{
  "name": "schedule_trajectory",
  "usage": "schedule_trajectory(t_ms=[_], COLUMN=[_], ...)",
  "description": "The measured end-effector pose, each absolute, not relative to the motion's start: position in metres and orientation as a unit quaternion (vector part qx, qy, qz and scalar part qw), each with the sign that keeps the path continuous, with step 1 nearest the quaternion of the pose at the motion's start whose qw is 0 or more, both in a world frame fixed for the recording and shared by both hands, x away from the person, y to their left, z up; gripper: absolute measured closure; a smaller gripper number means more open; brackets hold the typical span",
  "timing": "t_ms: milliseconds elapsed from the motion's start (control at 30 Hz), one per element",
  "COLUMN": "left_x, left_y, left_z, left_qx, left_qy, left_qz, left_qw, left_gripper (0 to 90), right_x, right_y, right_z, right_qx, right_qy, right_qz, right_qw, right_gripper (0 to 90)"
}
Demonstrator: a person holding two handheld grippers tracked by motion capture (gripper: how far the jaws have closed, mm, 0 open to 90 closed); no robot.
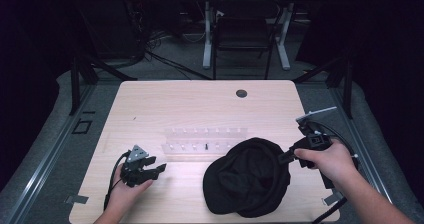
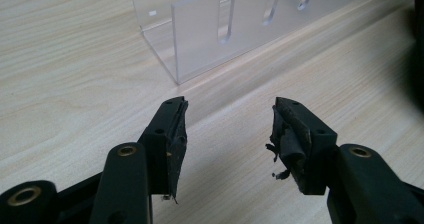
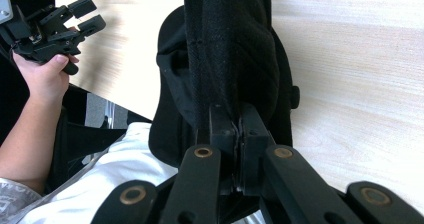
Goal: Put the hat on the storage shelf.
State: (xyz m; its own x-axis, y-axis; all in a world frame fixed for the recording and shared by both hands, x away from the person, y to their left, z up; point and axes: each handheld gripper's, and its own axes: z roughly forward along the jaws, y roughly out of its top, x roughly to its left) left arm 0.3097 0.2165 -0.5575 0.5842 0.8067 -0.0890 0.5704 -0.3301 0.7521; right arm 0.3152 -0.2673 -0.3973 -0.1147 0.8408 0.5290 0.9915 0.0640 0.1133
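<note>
Right gripper [image 3: 239, 129]: jaws clamped on the rim fabric of a black soft cloth cap [image 1: 248, 176], apparently to lift that edge. Cap lies just in front of the clear acrylic slotted rack [image 1: 205, 139], long axis seemingly slanting toward the near-left. Left gripper [image 2: 227, 134]: jaws apart, empty, idle left of the rack

Plain black cap [image 1: 248, 176] pinched between the black jaws, with a pale woodgrain worktop [image 1: 200, 104] behind. Clear, see-through acrylic rack [image 1: 205, 139] ahead of the other black jaws. White shirt [image 3: 115, 179].
</note>
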Motion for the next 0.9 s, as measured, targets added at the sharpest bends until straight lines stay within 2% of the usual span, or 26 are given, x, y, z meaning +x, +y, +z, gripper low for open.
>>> schedule_trajectory(t_ms=[767,900], left_x=[0.310,0.310], left_y=[0.217,0.217], left_z=[-0.557,-0.557], left_qx=[0.802,0.802], left_qy=[0.430,0.430], left_qz=[0.153,0.151], left_qw=[0.387,0.387], left_gripper=[47.8,47.8], right_x=[0.313,0.311], right_y=[-0.263,-0.259], right_z=[-0.377,-0.375], right_qx=[-0.610,-0.618], right_qy=[-0.695,-0.682], right_qz=[-0.288,-0.307], right_qw=[0.249,0.241], right_gripper=[88.0,88.0])
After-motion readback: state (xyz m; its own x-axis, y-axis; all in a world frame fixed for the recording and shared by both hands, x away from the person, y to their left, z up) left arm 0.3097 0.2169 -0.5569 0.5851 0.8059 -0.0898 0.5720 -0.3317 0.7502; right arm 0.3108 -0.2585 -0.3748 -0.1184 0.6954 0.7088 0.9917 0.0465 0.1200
